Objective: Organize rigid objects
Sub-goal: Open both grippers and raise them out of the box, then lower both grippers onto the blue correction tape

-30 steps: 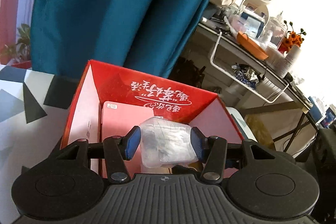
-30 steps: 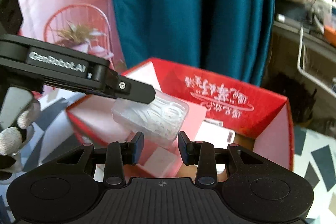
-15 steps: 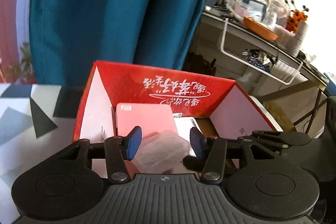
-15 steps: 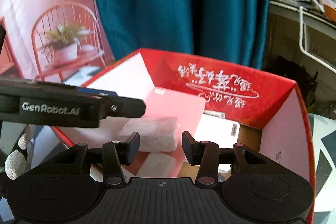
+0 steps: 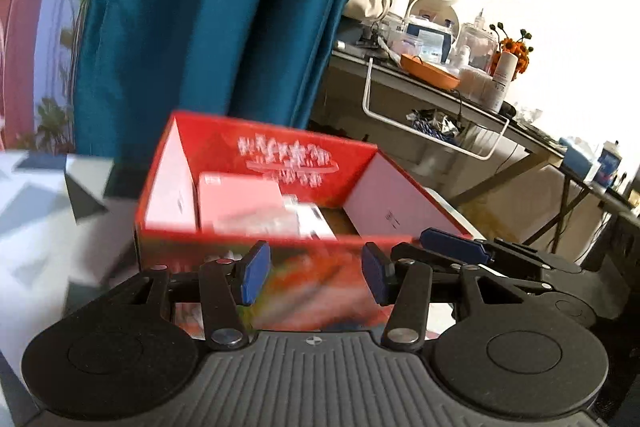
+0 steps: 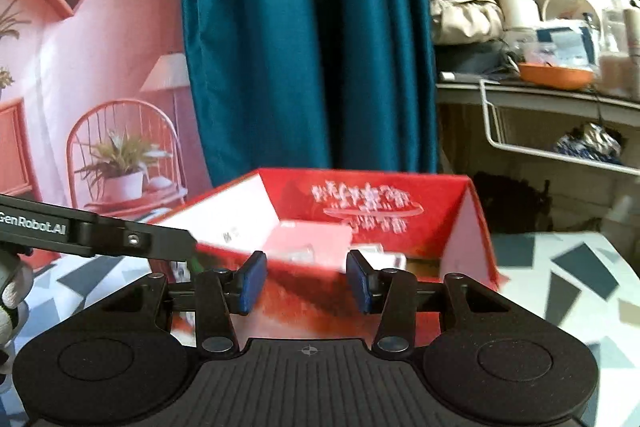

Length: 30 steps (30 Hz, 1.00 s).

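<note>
An open red box stands on the patterned table. Inside it lie a pink box, a clear plastic box and a white item, all blurred. My left gripper is open and empty in front of the box's near wall. My right gripper is likewise open with nothing between its pads, just short of the box. Each gripper shows in the other's view: the right gripper to the right, the left gripper as a black bar on the left.
A teal curtain hangs behind the box. To the right is a cluttered desk with a white wire basket under it. A gloved hand shows at the left edge. The patterned tabletop extends right of the box.
The clear plastic box left my left gripper's pads and now lies in the red box. Both grippers have drawn back from above the box to its near side. The right jaws stand slightly wider.
</note>
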Each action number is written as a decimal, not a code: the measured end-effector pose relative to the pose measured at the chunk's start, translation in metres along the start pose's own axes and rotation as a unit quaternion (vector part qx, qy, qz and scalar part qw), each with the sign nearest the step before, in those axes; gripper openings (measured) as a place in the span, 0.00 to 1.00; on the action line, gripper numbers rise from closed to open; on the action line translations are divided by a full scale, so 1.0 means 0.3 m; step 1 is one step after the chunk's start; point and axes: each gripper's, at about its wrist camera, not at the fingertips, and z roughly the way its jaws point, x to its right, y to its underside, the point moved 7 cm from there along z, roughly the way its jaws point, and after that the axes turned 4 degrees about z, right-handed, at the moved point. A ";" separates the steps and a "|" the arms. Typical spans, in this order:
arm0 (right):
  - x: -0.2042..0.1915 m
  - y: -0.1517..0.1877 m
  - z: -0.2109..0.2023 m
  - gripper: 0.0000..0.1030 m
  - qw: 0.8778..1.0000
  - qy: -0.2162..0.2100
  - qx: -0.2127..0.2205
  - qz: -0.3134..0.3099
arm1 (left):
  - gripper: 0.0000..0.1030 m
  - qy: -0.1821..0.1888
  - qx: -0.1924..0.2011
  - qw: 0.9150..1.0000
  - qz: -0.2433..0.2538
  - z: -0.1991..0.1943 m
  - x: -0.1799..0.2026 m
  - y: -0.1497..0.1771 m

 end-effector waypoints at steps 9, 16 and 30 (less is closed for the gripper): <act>0.067 0.162 0.045 0.36 0.997 0.027 -0.062 0.027 | 0.44 0.020 -0.087 0.993 -0.083 0.160 -0.036 0.173; 0.053 0.249 0.112 0.34 0.995 0.015 -0.091 0.029 | 0.44 0.020 -0.114 0.986 -0.121 0.269 -0.083 0.239; 0.031 0.284 0.165 0.23 0.993 -0.009 -0.117 0.016 | 0.42 0.060 -0.105 0.975 -0.185 0.327 -0.134 0.300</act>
